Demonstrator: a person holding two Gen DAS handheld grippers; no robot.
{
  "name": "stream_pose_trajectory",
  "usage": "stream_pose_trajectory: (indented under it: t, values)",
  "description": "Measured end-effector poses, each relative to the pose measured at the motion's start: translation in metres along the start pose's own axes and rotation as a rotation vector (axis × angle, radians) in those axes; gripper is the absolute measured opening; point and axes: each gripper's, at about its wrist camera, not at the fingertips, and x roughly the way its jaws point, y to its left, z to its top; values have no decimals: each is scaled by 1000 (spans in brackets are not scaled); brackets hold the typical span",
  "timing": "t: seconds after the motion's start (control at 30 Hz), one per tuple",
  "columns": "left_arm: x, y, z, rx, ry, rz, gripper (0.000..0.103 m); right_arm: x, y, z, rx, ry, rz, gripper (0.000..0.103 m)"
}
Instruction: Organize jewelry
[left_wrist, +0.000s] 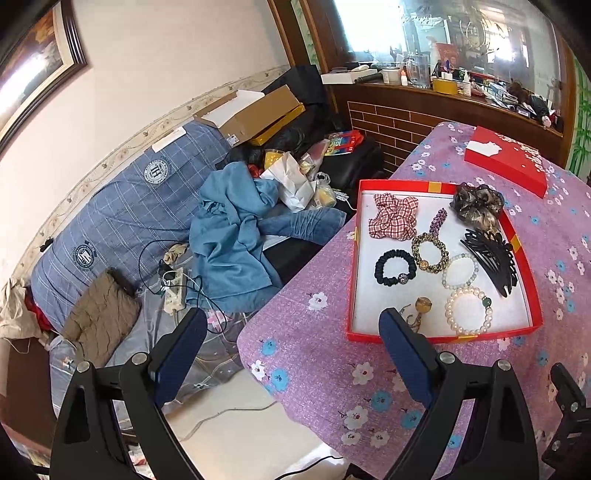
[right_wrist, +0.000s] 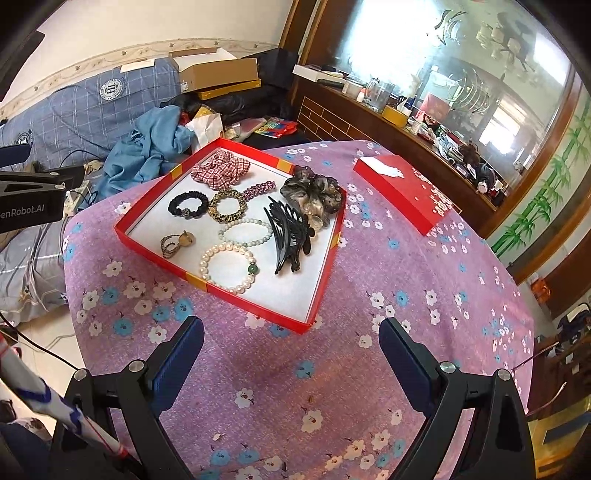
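On left tool (right_wrist: 33, 195): "enRobot.AI" (start cut off); red tray (right_wrist: 147, 236) nearby.

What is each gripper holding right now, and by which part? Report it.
Nothing. The left gripper and the right gripper are both open and empty, short of the red cardboard tray of jewelry.

Red tray (right_wrist: 155, 246) w/ white inside; purple tablecloth (right_wrist: 369, 369) w/ white + blue flowers; red-white plaid scrunchie (right_wrist: 221, 170); black scrunchie (right_wrist: 188, 204); leopard-print one (right_wrist: 227, 208); white pearl bracelet (right_wrist: 227, 266) w/ a green bead.
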Motion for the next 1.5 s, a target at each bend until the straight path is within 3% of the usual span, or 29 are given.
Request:
stream_pose_trajectory:
  t: [1.5]
  values:
    - [21, 1, -3, -18, 45, -8, 94, 10, 7, 5, -21, 46, -2, 98]
